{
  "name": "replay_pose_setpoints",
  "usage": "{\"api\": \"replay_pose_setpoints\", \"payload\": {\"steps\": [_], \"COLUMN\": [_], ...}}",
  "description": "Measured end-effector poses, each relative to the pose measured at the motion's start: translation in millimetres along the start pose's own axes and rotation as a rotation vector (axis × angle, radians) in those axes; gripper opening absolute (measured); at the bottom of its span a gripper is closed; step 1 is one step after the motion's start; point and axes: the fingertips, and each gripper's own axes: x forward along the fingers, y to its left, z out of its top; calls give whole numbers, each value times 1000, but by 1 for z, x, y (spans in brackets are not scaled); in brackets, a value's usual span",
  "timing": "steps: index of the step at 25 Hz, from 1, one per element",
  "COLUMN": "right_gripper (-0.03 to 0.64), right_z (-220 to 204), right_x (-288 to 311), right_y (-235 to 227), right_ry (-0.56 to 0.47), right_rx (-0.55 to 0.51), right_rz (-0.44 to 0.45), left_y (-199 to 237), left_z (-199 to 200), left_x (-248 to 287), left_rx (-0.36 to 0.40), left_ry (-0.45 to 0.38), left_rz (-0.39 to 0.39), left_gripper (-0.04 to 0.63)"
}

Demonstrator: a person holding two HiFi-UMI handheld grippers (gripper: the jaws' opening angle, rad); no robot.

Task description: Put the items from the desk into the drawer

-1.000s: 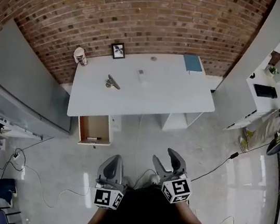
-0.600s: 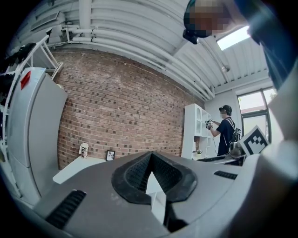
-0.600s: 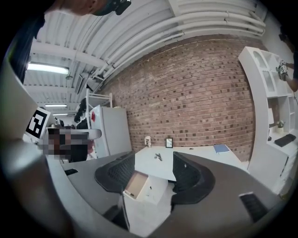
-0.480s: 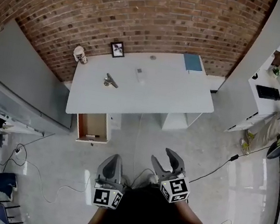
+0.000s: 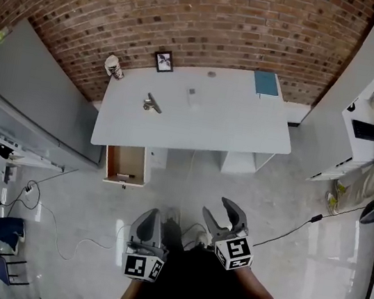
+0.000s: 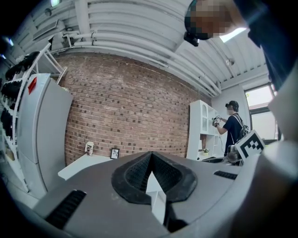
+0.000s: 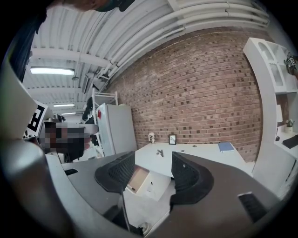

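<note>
1. The white rectangular tabletop (image 5: 246,130) stands against the red brick wall (image 5: 194,13), well apart from both tongs.
2. An open wooden drawer (image 5: 127,162) juts out toward the near side under the tabletop's left near corner. A small dark thing (image 5: 125,175) lies by its near wall; what it is cannot be made out.
3. On the tabletop, from left to right:
   - a white patterned cup (image 5: 113,66) at the far left corner
   - a dark-and-silver stapler-like tool (image 5: 153,103)
   - a small black picture frame (image 5: 164,61) at the far edge
   - a small white block (image 5: 191,94) near the middle
   - a blue notebook (image 5: 267,83) at the far right corner
4. The left tongs (image 5: 149,225) are closed, with the pad tips meeting and nothing held.
5. The right tongs (image 5: 222,218) stand open and empty. In the right gripper view the drawer shows through the gap between them.
6. Glossy pale floor (image 5: 188,188) lies between the tongs and the tabletop. A black cable (image 5: 294,227) trails to the right and thin white cables (image 5: 72,250) to the left.
7. A tall grey cabinet (image 5: 33,100) flanks the tabletop on the left.
8. A white shelf unit (image 5: 366,82) stands on the right, with a person in dark clothes (image 6: 231,130) at it.
</note>
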Motion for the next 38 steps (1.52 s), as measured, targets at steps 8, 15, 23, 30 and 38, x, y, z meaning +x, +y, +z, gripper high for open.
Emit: {"api": "replay_pose_setpoints", "payload": {"steps": [8,15,23,30,38], "right_gripper": [230,230,230,229,230], "right_z": [-8,7,37,49,51], "right_x": [36,101,188,254,296], "right_y": [-15,-27,-39,-40,-42], "right_ry": [26,32,42,59,102], "right_rx": [10,8,-9,3,-11], "right_rz": [-7,-21,-47,-97,-155], "left_y": [24,69,128,182,220], "left_z": [-7,8,40,40,39], "left_x": [37,94,159,200,232], "left_rx": [-13,-4,10,-13,-34], "left_ry": [4,-17,-34,-17,4], "left_rz": [4,-23,-59,-97,-170], "left_gripper": [-6,-6,-6,-6,-6]}}
